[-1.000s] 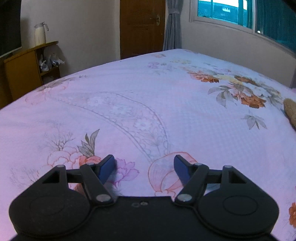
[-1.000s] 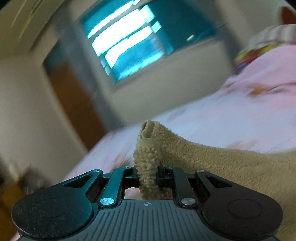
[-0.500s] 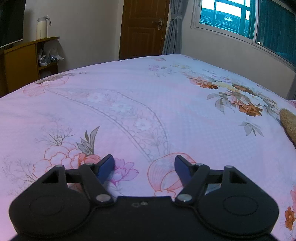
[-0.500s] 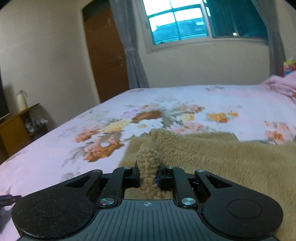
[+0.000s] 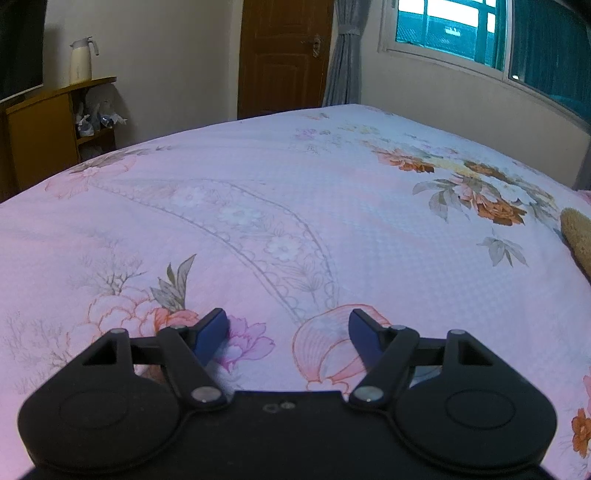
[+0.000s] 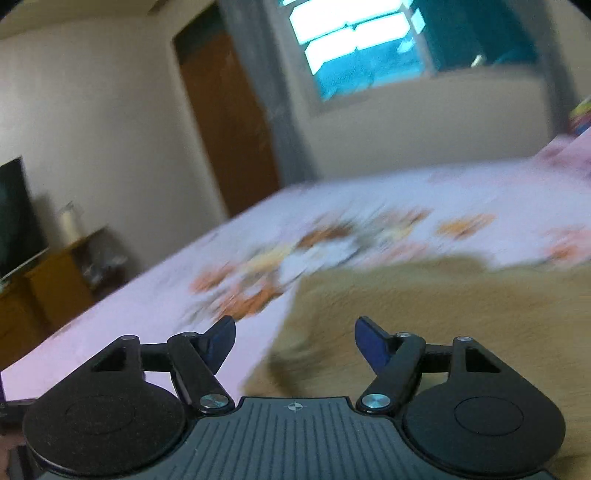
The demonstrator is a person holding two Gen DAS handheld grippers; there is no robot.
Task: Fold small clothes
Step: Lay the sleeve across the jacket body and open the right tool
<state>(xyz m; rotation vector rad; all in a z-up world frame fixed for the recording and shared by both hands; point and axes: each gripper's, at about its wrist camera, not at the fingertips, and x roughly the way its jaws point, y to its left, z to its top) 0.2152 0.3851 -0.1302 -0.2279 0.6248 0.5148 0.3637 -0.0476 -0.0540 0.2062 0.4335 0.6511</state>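
A tan fleece garment [image 6: 424, 306] lies on the flowered pink bedsheet [image 6: 155, 295] in the blurred right wrist view. My right gripper [image 6: 294, 334] hovers over its near left corner; the jaws are opening and the cloth lies below them, no longer pinched. In the left wrist view only a tan edge of the garment [image 5: 578, 236] shows at the far right. My left gripper [image 5: 289, 328] stands open low over the bare bedsheet [image 5: 258, 192], with nothing between its blue pads.
A wooden shelf unit [image 5: 40, 125] with a white jug [image 5: 80, 61] stands left of the bed's far end. A brown door [image 5: 284, 55] and a grey curtain [image 5: 341, 55] are behind it; a window [image 5: 454, 33] runs along the right wall.
The right gripper held a fold of the tan fleece pinched, swung down over the bed, and has now let it go with its jaws wide. The left gripper stayed in place, open.
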